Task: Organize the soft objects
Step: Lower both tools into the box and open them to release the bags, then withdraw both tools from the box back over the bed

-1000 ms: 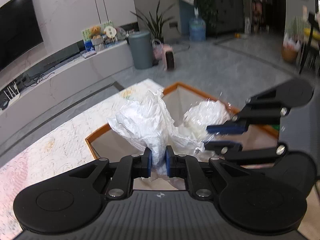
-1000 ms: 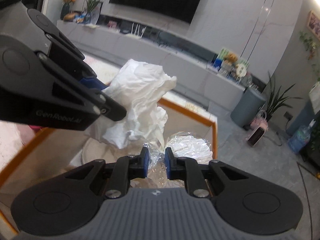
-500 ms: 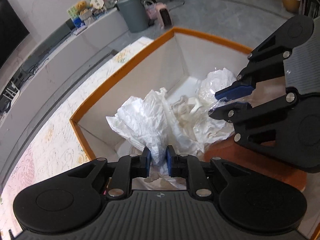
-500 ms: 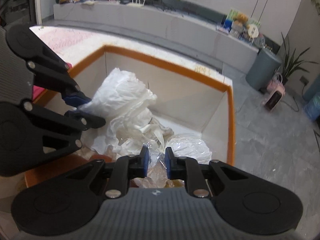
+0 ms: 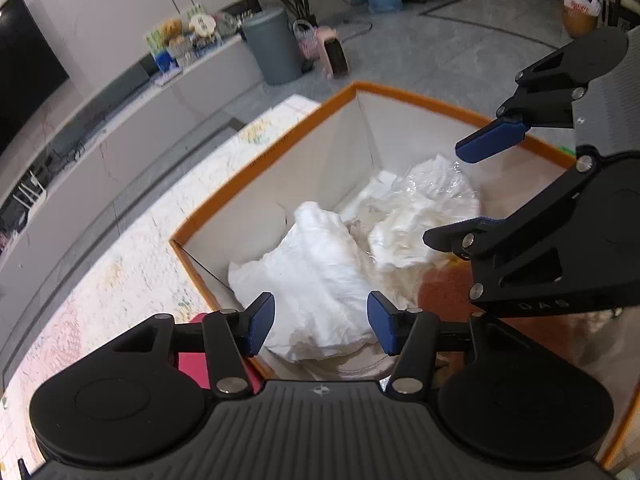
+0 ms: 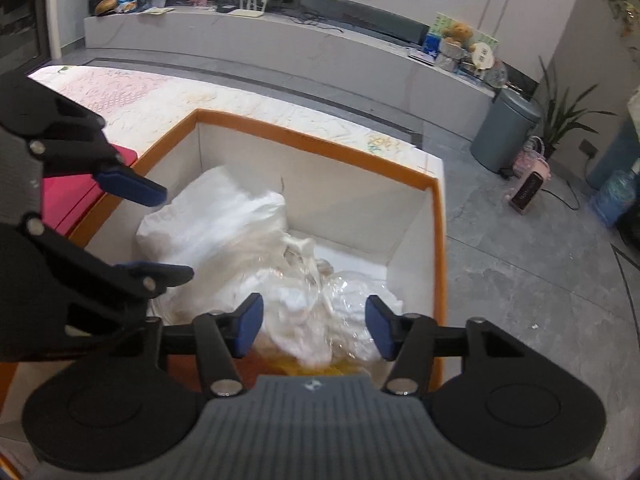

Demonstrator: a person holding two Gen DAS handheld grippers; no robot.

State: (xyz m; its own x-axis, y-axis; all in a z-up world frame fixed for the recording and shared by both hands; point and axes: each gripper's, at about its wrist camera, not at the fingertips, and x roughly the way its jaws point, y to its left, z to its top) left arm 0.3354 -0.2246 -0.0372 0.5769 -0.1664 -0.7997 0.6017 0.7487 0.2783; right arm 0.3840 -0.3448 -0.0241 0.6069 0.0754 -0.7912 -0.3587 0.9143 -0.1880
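Lying crumpled in the orange-rimmed box (image 5: pixel 420 98), white-walled inside: a soft white bag (image 5: pixel 316 280) beside a glossy clear-wrapped bundle (image 5: pixel 424 216). Opening over them, left gripper (image 5: pixel 320 322) and right gripper (image 6: pixel 314 326), blue pads apart, pressing nothing. Beside the box, something pink (image 6: pixel 76 196) on pale patterned cloth (image 5: pixel 132 256).

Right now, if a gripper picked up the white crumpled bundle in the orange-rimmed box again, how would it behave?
The white bundle is creased and slumped, so it would probably hang floppy. It looks thin and puffy, likely light for its bulk. The clear-wrapped bundle beside it touches it and might drag along.
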